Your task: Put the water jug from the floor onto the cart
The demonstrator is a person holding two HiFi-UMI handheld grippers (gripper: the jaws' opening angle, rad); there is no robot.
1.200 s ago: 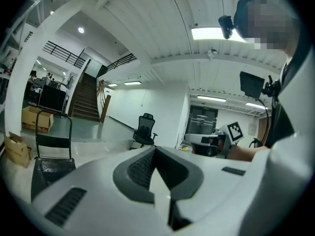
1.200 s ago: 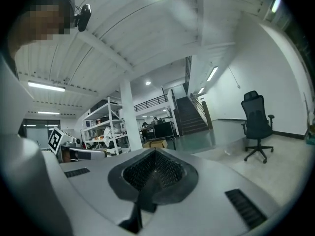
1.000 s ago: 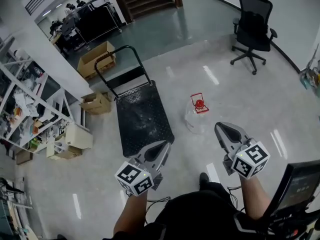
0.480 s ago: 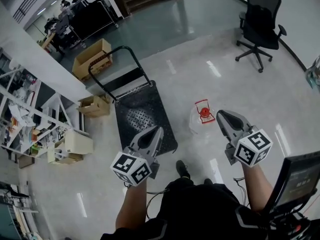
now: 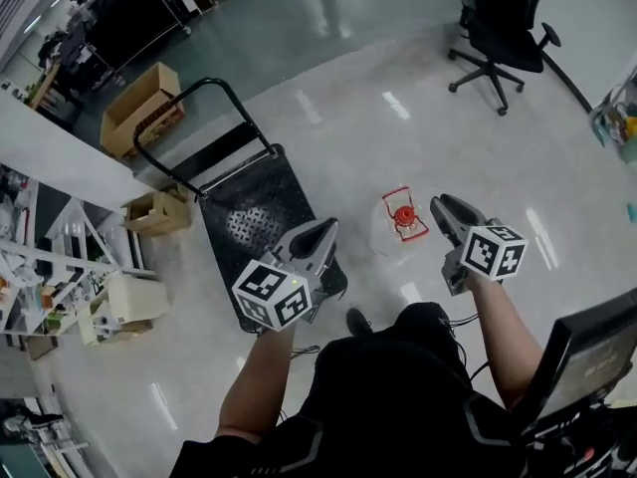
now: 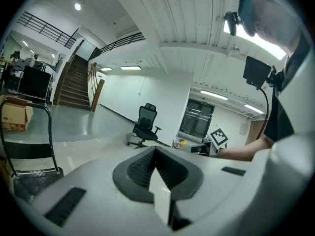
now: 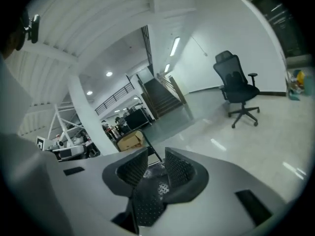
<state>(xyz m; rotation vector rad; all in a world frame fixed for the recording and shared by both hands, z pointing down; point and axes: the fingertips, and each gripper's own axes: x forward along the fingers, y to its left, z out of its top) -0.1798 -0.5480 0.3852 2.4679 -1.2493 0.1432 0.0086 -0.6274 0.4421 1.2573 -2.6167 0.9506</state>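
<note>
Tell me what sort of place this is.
Probably an open hall in an office or workshop building: a polished floor with a swivel office chair, a flatbed cart near cardboard boxes, and a staircase.

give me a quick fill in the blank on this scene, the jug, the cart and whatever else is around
1. The water jug stands on the ____, not on the cart.
2. The jug's cap is ____.
3. In the head view the jug is to the ____ of the cart.
4. The office chair is ____.
Missing words: floor; red; right; black.
</note>
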